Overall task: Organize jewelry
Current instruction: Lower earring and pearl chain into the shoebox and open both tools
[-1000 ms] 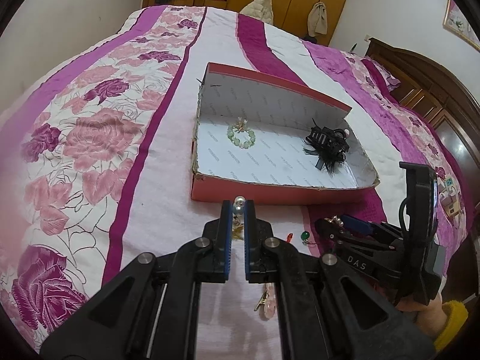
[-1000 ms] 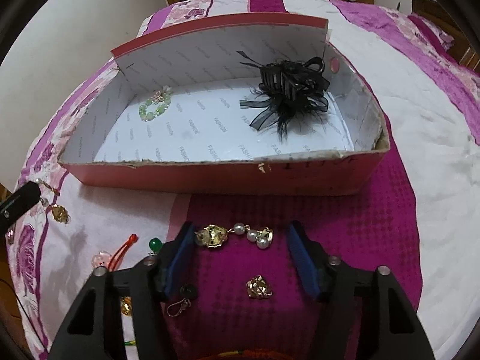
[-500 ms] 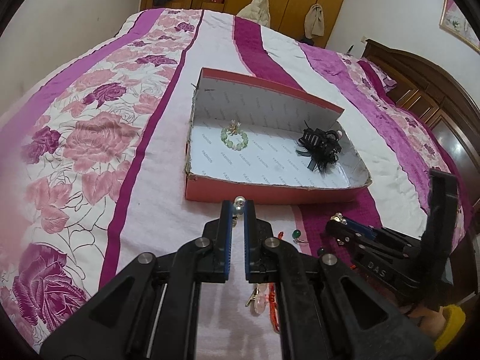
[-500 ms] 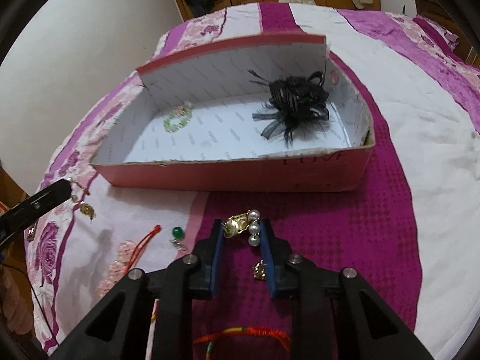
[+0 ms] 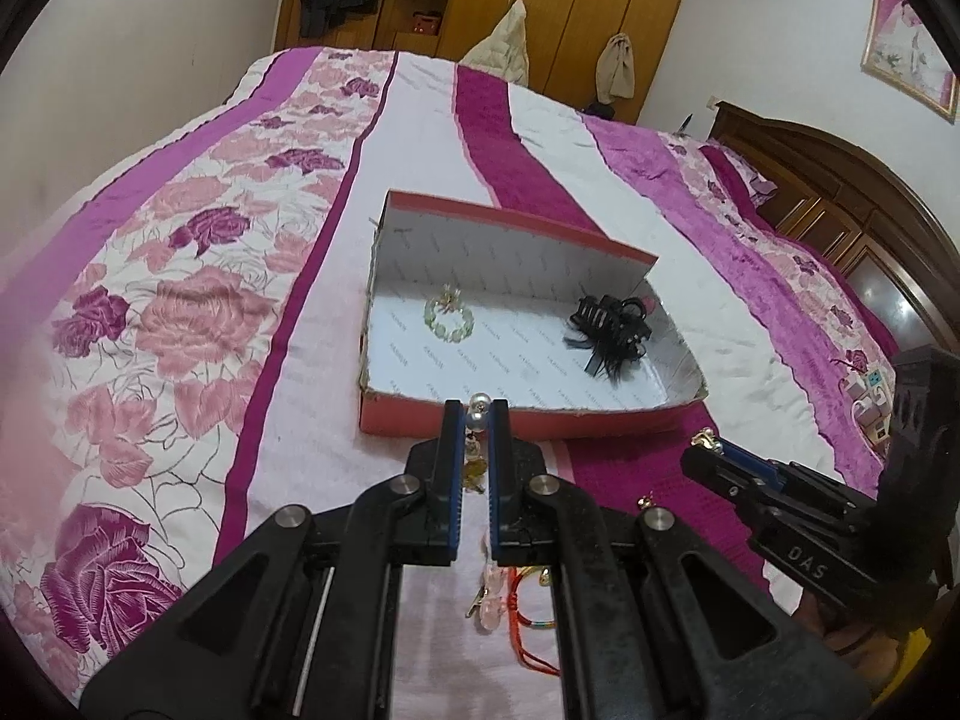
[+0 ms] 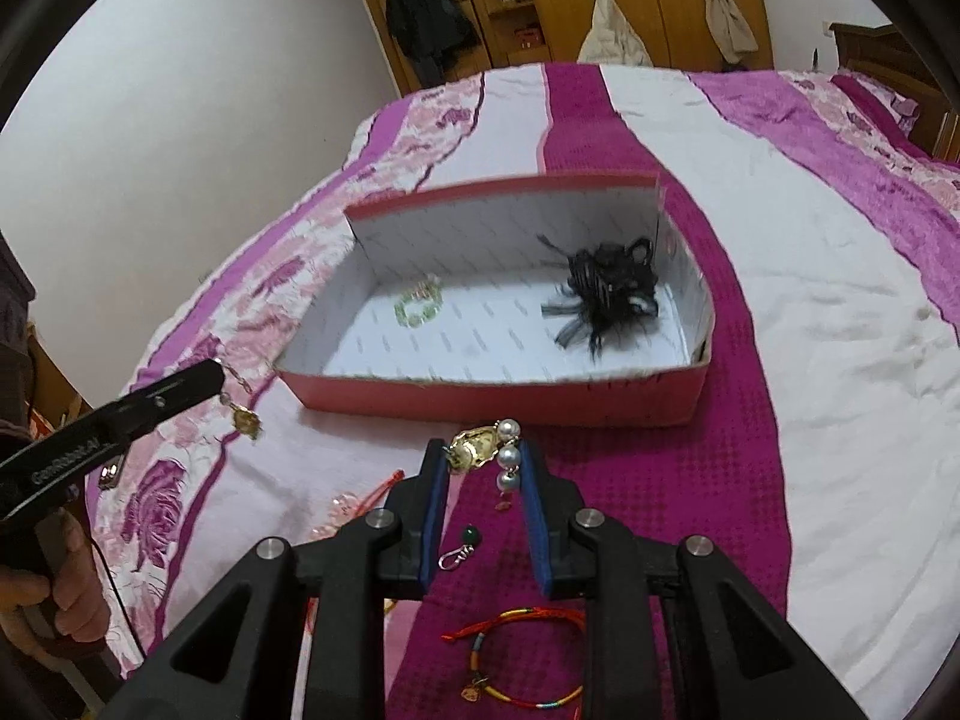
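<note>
A red box (image 5: 414, 420) (image 6: 498, 402) with a white inside lies on the bed. It holds a green bead bracelet (image 5: 449, 318) (image 6: 418, 306) and a black feathered hair clip (image 5: 609, 330) (image 6: 606, 288). My left gripper (image 5: 475, 414) is shut on a pearl-and-gold earring (image 5: 479, 405) and holds it above the bed before the box; in the right wrist view the earring (image 6: 243, 417) dangles from it. My right gripper (image 6: 483, 456) is shut on a matching pearl-and-gold earring (image 6: 480, 447), lifted before the box's front wall.
Loose pieces lie on the bedspread below the grippers: a green bead pendant (image 6: 465, 543), a red and multicoloured cord bracelet (image 6: 516, 660), a pink piece with red cord (image 5: 495, 594). A wooden headboard (image 5: 840, 192) is at the right, wardrobes (image 5: 540, 12) beyond the bed.
My right gripper closed on the pearl-and-gold earring and lifted it off the bedspread. Both grippers rose and pulled back from the box.
</note>
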Demonstrator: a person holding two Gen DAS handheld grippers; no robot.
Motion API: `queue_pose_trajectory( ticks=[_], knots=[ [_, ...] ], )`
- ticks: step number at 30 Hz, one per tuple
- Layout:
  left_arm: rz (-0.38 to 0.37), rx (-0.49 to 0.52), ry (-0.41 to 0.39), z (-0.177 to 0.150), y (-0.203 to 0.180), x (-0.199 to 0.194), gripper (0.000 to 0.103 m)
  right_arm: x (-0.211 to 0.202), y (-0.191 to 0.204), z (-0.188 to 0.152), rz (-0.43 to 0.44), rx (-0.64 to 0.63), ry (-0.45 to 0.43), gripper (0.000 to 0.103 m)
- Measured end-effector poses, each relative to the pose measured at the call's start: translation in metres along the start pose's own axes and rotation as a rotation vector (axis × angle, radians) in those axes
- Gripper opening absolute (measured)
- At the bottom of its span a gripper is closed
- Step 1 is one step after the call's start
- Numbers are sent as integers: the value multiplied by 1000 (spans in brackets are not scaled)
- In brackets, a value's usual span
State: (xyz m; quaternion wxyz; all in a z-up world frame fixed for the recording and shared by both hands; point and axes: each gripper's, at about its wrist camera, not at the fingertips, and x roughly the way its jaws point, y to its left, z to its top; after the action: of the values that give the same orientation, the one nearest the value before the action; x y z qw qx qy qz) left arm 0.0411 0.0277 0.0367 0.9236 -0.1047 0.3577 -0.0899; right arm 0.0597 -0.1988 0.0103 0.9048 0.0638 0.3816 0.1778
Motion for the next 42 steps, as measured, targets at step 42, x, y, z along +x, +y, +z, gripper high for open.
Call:
queue_pose_trajectory(
  ticks=[42],
  knots=[
    [19, 54, 48, 54, 1, 86, 0, 38, -57, 68, -128, -4, -33, 26]
  ],
)
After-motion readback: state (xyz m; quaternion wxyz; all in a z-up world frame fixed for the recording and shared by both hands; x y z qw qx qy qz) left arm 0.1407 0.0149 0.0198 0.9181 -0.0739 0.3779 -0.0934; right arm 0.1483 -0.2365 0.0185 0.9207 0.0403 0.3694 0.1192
